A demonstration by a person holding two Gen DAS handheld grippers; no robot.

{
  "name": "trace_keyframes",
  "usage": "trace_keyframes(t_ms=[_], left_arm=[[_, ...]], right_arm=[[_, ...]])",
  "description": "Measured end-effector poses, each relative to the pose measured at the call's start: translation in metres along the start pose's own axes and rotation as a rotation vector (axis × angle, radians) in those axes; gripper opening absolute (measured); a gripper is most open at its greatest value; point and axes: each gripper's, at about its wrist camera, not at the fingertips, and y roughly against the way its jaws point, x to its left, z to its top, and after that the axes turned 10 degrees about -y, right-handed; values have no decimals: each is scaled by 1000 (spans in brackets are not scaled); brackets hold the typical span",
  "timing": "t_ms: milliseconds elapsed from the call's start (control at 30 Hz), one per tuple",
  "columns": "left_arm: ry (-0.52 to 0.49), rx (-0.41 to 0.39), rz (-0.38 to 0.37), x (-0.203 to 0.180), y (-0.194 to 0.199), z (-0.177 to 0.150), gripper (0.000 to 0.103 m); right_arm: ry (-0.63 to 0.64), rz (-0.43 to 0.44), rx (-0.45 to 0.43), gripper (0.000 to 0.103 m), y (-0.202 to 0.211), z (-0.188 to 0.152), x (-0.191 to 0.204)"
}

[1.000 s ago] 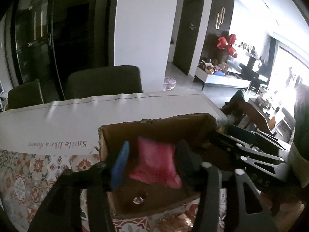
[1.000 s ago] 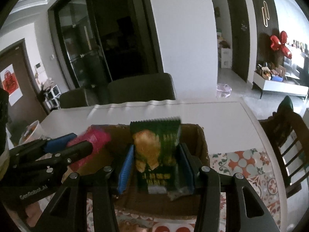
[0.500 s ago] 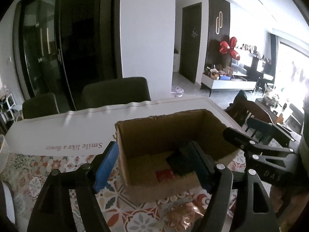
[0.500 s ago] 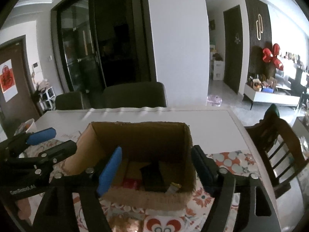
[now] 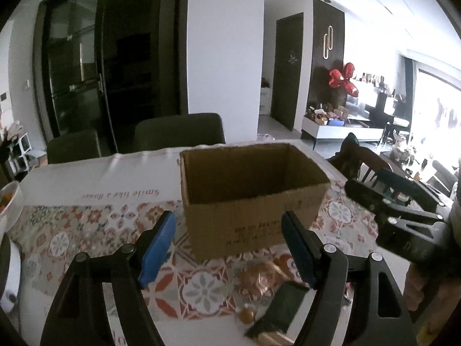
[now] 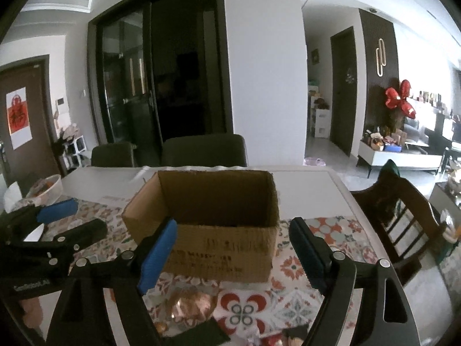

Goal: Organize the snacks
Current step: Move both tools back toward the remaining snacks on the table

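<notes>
While both grippers hang empty, the cardboard box (image 5: 253,199) stands open on the patterned tablecloth (image 5: 86,230).
Left gripper (image 5: 227,245) and right gripper (image 6: 233,250) have jaws spread wide on the near side of the box; a dark snack packet (image 5: 276,314) and a copper-coloured wrapper (image 6: 190,305) lie nearer still.

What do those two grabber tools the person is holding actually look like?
Both match. The left gripper and right gripper have black angular frames with triangular cut-outs and silver screw heads. Each has two flat fingers, one padded bright blue, the other darker blue. The left gripper's body carries white lettering, seen from the right wrist view. No cables show.
</notes>
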Motion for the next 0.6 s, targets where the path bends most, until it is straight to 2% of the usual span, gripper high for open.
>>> trace_keyframes(t_ms=[167, 367, 500, 600], left_arm=[[15, 48, 8, -11, 11, -20, 75], [55, 147, -10, -24, 13, -45, 75], [93, 229, -22, -32, 5, -64, 75], [103, 258, -9, -40, 5, -76, 75]], right_arm=[[9, -23, -18, 81, 22, -18, -4], [16, -16, 11, 81, 38, -40, -10], [10, -3, 81, 80, 35, -53, -20], [-6, -18, 122, 80, 35, -65, -30]])
